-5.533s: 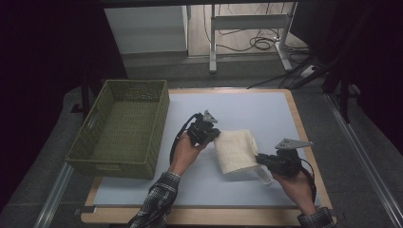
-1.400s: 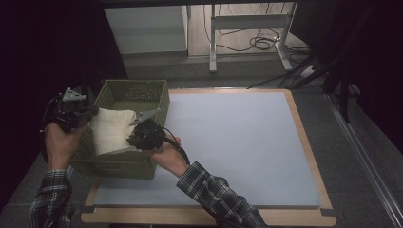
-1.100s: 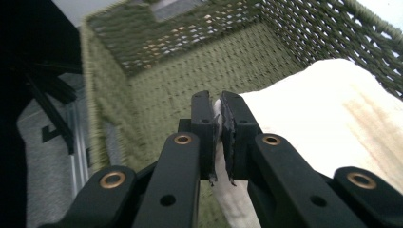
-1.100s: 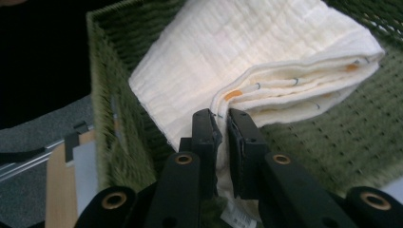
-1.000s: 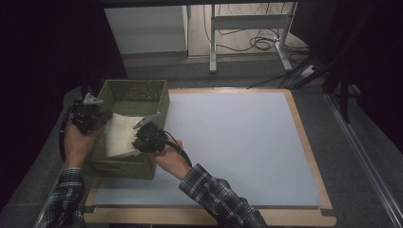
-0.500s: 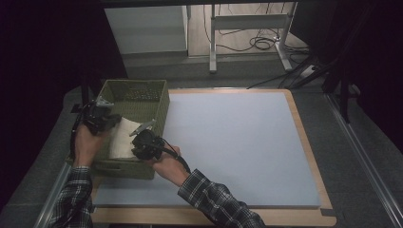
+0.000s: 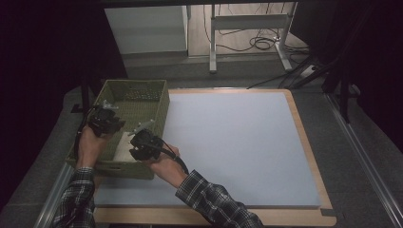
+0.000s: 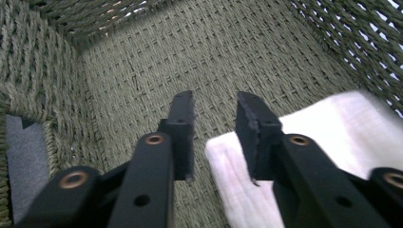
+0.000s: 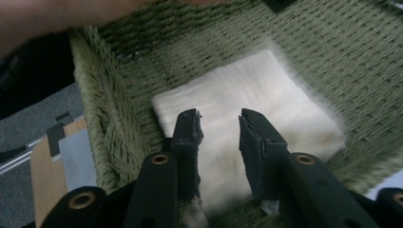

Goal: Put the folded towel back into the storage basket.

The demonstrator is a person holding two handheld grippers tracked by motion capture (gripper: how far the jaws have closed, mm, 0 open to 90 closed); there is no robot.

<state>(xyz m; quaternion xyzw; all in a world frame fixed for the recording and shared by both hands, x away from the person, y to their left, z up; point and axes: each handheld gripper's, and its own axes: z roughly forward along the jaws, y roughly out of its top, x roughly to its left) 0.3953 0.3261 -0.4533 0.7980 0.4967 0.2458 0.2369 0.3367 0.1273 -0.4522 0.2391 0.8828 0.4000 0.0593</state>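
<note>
A folded white towel (image 7: 121,145) lies flat on the floor of the green woven basket (image 7: 160,110) at the table's left. My left gripper (image 7: 107,124) hangs inside the basket over the towel's left side. In the left gripper view its jaws (image 8: 215,102) stand apart, having just been opening, with the towel's corner (image 8: 332,123) beneath them and nothing pinched. My right gripper (image 7: 140,145) sits at the towel's near right side. Its jaws (image 9: 218,116) have also just been opening and stand apart above the towel (image 9: 256,85), which rests loose on the weave.
The basket's walls (image 9: 95,95) close in around both grippers. A pale blue mat (image 7: 237,142) on the wooden-edged table (image 7: 304,142) stretches to the right of the basket. Metal table legs and cables (image 7: 259,42) stand on the floor behind.
Both hands have sunk lower into the basket with the towel, which has gone from near the left rim down onto the basket floor.
</note>
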